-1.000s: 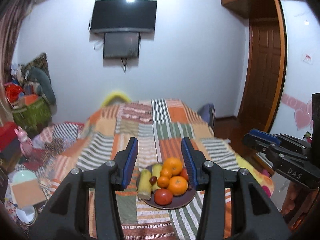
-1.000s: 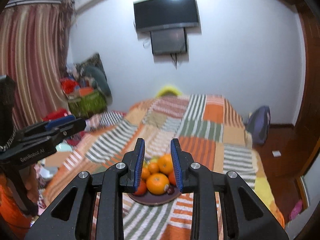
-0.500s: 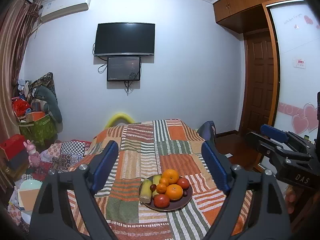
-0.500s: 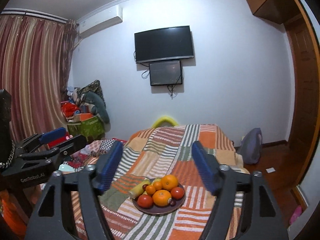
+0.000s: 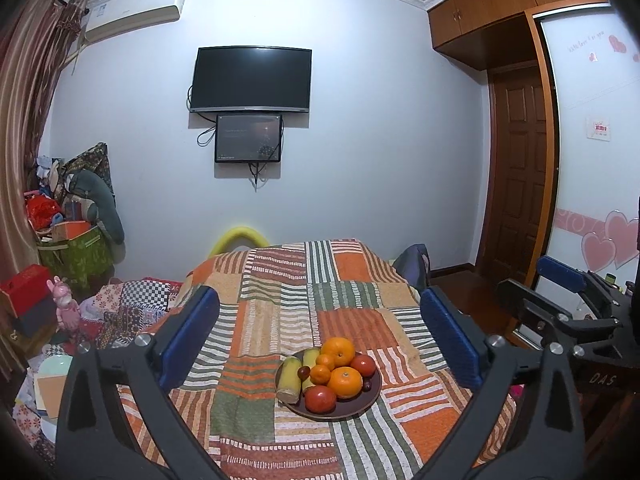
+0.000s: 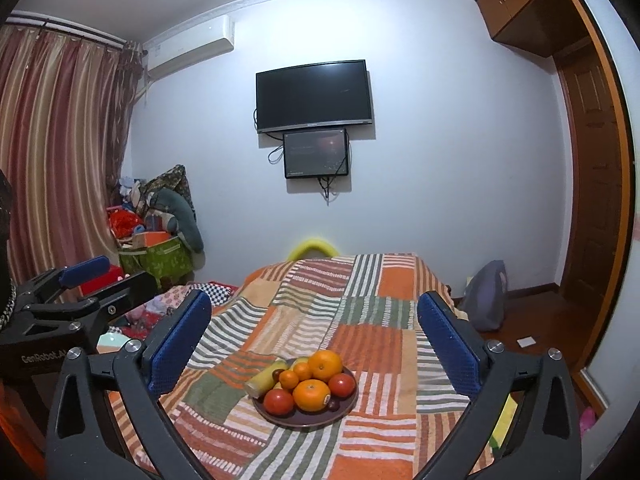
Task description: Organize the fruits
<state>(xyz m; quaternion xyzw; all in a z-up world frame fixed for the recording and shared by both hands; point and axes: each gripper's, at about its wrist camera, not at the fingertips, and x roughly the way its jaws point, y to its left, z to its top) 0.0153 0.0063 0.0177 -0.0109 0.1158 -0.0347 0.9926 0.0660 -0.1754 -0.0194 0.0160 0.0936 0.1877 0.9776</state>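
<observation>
A dark plate (image 5: 349, 410) of fruit sits on the striped patchwork cloth (image 5: 280, 320); the plate also shows in the right wrist view (image 6: 308, 420). It holds two large oranges (image 5: 338, 351), small tangerines (image 5: 320, 374), red tomatoes (image 5: 320, 399), a yellow banana piece (image 5: 290, 378) and dark grapes (image 5: 305, 371). My left gripper (image 5: 320, 336) is wide open and empty, held above and short of the plate. My right gripper (image 6: 314, 336) is wide open and empty, likewise short of the plate (image 6: 308, 420).
The cloth covers a table or bed that runs to the far wall. A cluttered pile with a green box (image 5: 76, 248) stands at the left. A bag (image 6: 486, 300) sits on the floor at the right, beside a wooden door (image 5: 520, 168). Each gripper shows in the other's view.
Both grippers opened wide from a narrow gap and tilted up and back, so the plate now sits lower and smaller in both views.
</observation>
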